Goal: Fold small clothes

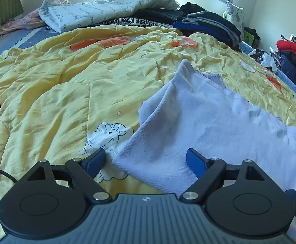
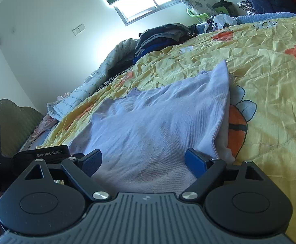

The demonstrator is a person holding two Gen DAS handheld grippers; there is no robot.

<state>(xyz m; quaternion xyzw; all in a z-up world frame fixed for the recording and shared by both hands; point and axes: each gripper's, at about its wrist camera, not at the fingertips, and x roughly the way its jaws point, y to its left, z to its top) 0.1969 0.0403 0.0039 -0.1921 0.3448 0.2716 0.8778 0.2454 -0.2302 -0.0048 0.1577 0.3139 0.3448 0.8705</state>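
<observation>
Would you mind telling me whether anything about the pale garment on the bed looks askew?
Yes: the pale lilac garment lies skewed on the yellow quilt, its left edge doubled over in a loose, uneven fold.

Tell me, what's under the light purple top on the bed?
The light purple top lies on a yellow cartoon quilt. A white cartoon animal peeks out beside its edge, and an orange figure on the other side. Whatever is printed directly beneath the cloth is covered.
</observation>
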